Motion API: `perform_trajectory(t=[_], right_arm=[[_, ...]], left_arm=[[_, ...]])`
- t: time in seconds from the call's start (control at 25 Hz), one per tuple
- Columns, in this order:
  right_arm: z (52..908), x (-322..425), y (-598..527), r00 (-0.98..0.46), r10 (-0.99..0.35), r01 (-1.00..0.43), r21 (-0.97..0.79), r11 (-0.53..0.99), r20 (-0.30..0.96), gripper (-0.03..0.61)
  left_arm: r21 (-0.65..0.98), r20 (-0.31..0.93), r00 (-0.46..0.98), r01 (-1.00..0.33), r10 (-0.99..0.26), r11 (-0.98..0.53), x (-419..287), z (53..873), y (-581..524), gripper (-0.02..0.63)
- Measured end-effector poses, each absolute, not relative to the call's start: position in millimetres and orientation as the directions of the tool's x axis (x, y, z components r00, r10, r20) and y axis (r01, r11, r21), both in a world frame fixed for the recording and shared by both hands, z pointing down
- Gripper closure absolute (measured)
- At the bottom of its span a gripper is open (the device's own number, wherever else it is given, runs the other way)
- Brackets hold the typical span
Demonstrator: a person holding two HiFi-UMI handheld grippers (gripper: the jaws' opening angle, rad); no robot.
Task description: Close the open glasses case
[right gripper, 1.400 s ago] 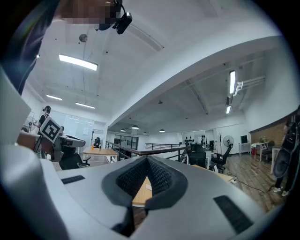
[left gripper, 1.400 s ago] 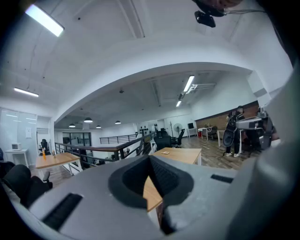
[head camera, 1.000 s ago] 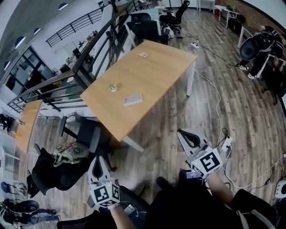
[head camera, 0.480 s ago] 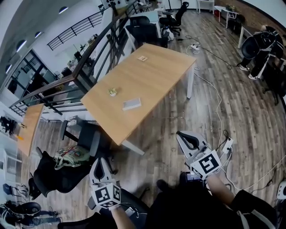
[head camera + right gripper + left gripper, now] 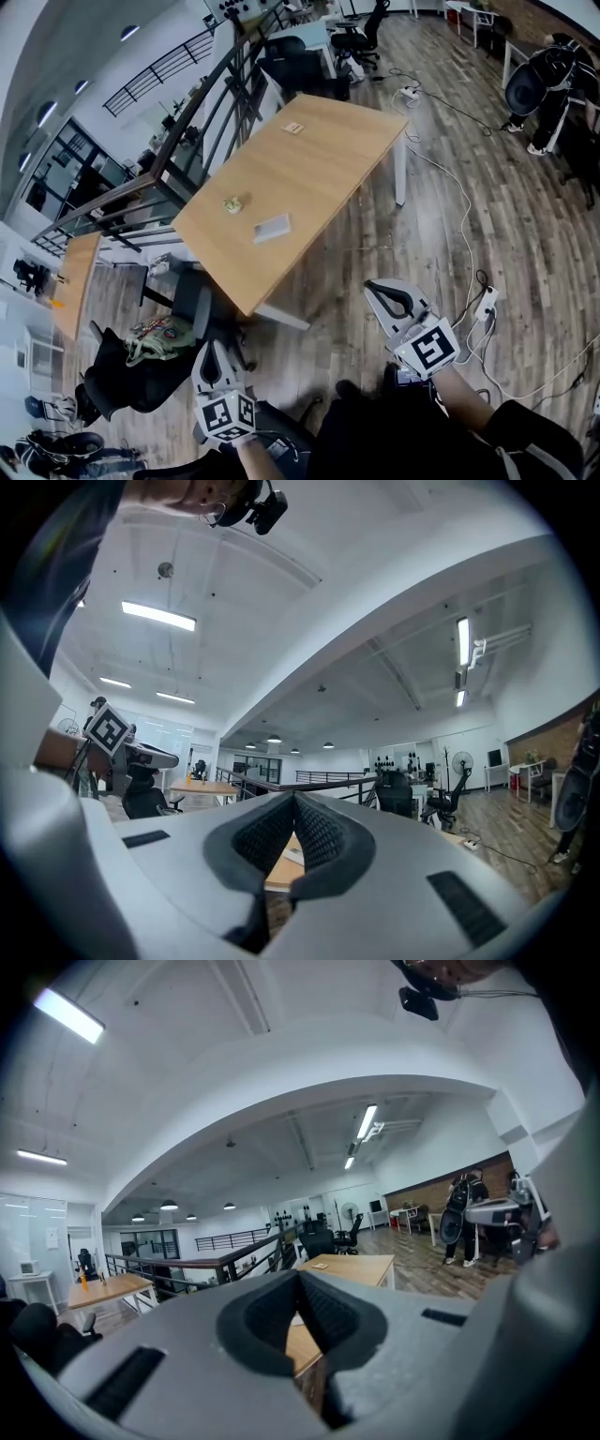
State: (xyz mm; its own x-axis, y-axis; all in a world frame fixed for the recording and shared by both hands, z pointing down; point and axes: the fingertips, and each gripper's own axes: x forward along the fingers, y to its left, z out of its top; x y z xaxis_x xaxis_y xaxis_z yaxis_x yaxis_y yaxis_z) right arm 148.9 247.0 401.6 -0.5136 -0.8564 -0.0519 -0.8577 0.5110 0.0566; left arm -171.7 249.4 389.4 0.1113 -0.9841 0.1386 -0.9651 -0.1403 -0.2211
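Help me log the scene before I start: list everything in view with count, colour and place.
table: 1, light wood, mid-room
flat case: 1, pale grey, on the table's near half
small object: 1, yellow-green, on the table left of the case
card: 1, tan, table's far end
office chairs: several, black, left of the table's near corner and past its far end
power strip: 1, white, floor, lower right
left gripper: 1, grey, lower left, shut, empty
right gripper: 1, grey, lower right, shut, empty

Left gripper [image 5: 300, 1277], grey jaws closed tip to tip, pointing roughly level across an office toward a wooden table [image 5: 354, 1267], with a dark railing [image 5: 220, 1262] at left.
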Motion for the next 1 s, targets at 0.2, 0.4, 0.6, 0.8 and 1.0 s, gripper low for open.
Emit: perform_trajectory(t=[0.2,0.4,0.6,0.8,1.0], right_arm=[[416.3,171.6,239.8,-0.476,-0.88,-0.876,0.089,0.473,-0.005,0.563],[435.4,182.2,231.7,-0.446,-0.893,-0.886,0.115,0.449,0.056,0.563],[441.3,177.4,203.0,-0.439,-0.895,-0.887,0.121,0.445,0.078,0.563],[453.3,161.5,173.5,-0.439,-0.89,-0.882,0.131,0.454,0.128,0.563],[434.3,126.5,133.6,-0.454,-0.885,-0.869,0.168,0.466,0.107,0.563]], left_arm=[[-0.245,0.158,0.119,-0.957,-0.98,-0.155,-149.4,392.3,239.5,0.614],[-0.25,0.162,0.135,-0.953,-0.977,-0.173,-139.8,400.8,222.5,0.614],[-0.249,0.149,0.151,-0.951,-0.977,-0.185,-140.6,402.0,185.9,0.614],[-0.196,0.149,0.169,-0.961,-0.974,-0.197,-156.0,418.1,150.0,0.614],[-0.186,0.144,0.163,-0.964,-0.976,-0.189,-187.8,423.4,109.6,0.614]])
